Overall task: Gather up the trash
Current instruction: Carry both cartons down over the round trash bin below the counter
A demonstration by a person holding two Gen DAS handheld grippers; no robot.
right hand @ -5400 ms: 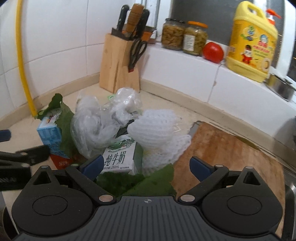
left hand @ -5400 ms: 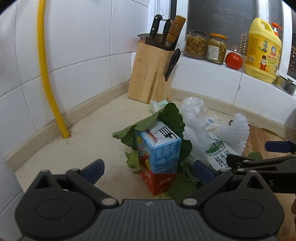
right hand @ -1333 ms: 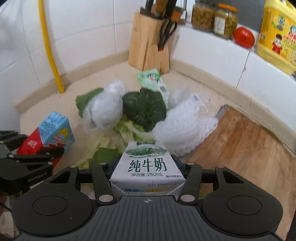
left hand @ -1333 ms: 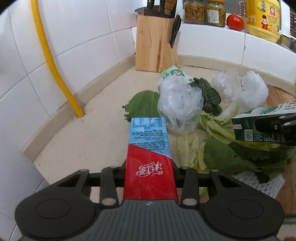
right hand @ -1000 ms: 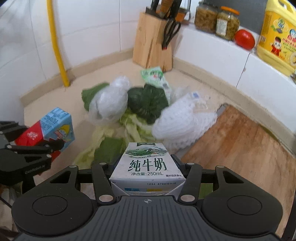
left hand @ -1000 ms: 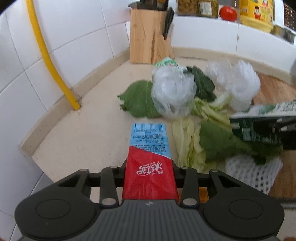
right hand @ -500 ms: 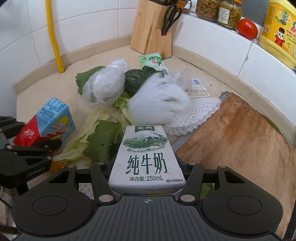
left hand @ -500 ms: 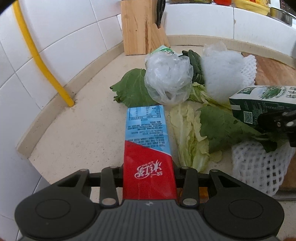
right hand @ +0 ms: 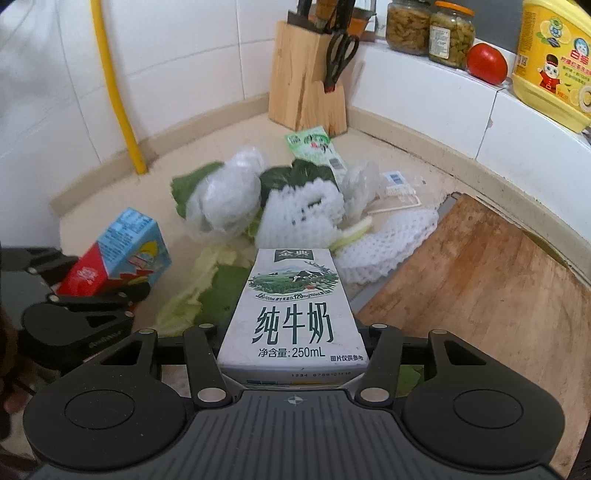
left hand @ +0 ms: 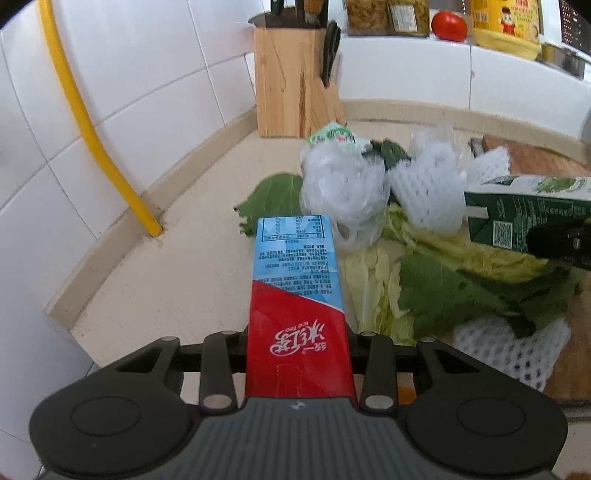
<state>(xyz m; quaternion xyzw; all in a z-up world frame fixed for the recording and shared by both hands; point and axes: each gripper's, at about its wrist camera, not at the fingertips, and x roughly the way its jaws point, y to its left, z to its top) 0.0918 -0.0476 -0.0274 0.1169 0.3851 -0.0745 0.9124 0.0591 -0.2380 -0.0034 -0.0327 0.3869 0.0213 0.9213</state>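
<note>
My left gripper point(left hand: 297, 332) is shut on a red and blue ice tea carton point(left hand: 295, 280), held above the beige counter point(left hand: 177, 266). The right wrist view shows that carton point(right hand: 125, 247) and the left gripper point(right hand: 99, 291) at the left edge. My right gripper point(right hand: 291, 332) is shut on a white milk carton point(right hand: 293, 306), which also shows as a green-sided carton point(left hand: 524, 206) at the right of the left wrist view. Below lie a crumpled plastic bag point(right hand: 225, 195), a foam net point(right hand: 299, 214), cabbage leaves point(left hand: 443, 291) and a green wrapper point(right hand: 314, 144).
A wooden knife block point(right hand: 310, 85) stands in the corner by the tiled wall, and a yellow pipe point(right hand: 114, 92) runs down at the left. A wooden cutting board point(right hand: 480, 280) lies at the right. Jars point(right hand: 428, 29), a tomato point(right hand: 485, 62) and a yellow bottle point(right hand: 550, 59) sit on the ledge.
Since the earliest frames both grippers have shut on their cartons and lifted them off the pile. Over the last second a foam net tumbled across the pile; both grips stayed the same.
</note>
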